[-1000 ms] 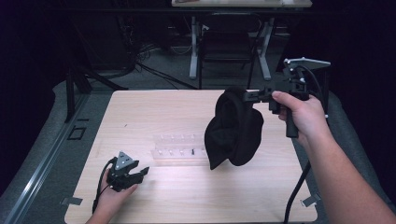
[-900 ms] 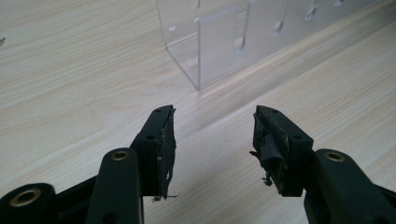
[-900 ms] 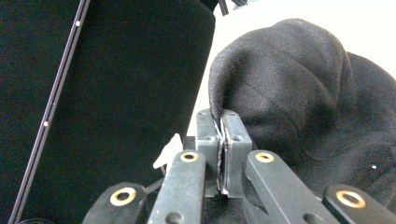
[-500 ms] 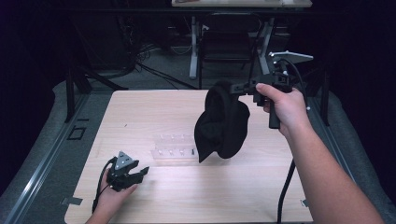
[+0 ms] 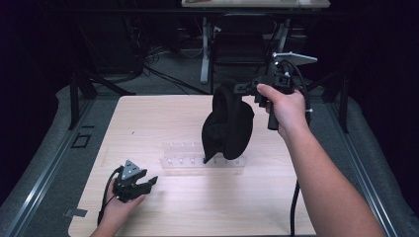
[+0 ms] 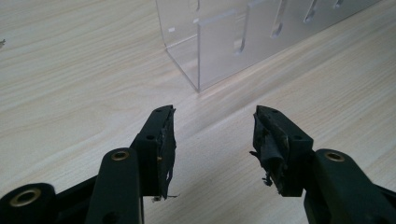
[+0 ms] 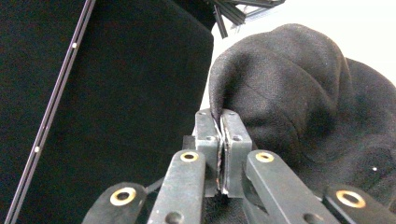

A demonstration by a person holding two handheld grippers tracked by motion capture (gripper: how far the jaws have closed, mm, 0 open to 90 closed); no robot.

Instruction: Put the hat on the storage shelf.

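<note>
The black hat (image 5: 227,126) hangs in the air over the middle of the table (image 5: 163,118), with its low tip just above the clear rack (image 5: 202,160). The right gripper (image 5: 239,89) is squeezed tight on a thin fold of the brim, so the hat could slip out and drop. If it swings lower, it could bump the rack and push it. The left gripper (image 5: 150,181) rests near the front left corner, jaws wide apart, holding nothing.
</note>
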